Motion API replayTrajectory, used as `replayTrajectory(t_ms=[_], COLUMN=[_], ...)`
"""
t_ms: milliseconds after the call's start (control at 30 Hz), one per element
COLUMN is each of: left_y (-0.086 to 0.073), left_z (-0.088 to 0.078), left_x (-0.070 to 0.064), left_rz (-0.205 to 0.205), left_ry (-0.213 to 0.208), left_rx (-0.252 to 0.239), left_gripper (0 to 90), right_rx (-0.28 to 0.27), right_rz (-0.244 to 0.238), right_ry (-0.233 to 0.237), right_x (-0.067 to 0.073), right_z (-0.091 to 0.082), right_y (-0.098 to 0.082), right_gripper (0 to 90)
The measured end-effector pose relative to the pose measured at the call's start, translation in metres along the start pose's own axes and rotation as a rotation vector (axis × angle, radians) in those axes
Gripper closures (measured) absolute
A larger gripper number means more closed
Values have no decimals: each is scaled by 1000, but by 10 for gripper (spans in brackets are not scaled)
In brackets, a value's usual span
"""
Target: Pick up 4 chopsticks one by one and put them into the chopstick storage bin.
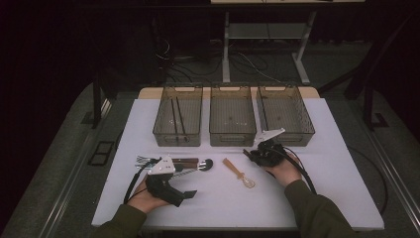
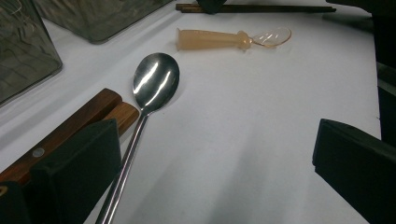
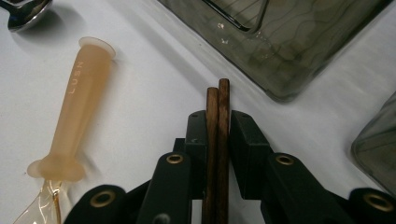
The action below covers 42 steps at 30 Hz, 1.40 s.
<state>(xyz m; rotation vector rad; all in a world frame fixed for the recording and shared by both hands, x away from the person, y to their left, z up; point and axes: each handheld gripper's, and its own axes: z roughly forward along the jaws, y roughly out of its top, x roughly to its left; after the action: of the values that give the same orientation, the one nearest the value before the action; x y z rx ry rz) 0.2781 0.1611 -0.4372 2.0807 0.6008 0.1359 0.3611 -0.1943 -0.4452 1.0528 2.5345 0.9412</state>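
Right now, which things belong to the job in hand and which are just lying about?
In the job: chopsticks, clamped in the right gripper; left bin, already holding chopsticks.

Lying about: steel spoon, plastic spoon, wooden handles, forks, left gripper, open.

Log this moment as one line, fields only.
right gripper: shut on chopsticks | left gripper: open, over metal spoon | plastic spoon: on table

steel spoon [image 2: 154, 81] handle's end behind the left tongs [image 2: 219, 172]
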Motion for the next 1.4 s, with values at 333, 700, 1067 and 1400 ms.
replayTrajectory(t_ms=[333,700,1067,1400], left_y=[0,0,0,0], left_z=[-1,-1,-1,-1], left_x=[1,1,1,1], left_rz=[2,1,2,4], left_ry=[-2,-2,0,1], left_rx=[-2,-8,-10,-7], left_gripper=[2,1,1,1], right_rx=[-33,-56,-69,-70], right_rz=[36,61,85,74], right_ry=[29,95,110,71], right_x=[-2,-6,-6,-9], right_z=[-9,-41,-72,-88], right_y=[0,-19,-50,-75], right_gripper=[599,479,477,635])
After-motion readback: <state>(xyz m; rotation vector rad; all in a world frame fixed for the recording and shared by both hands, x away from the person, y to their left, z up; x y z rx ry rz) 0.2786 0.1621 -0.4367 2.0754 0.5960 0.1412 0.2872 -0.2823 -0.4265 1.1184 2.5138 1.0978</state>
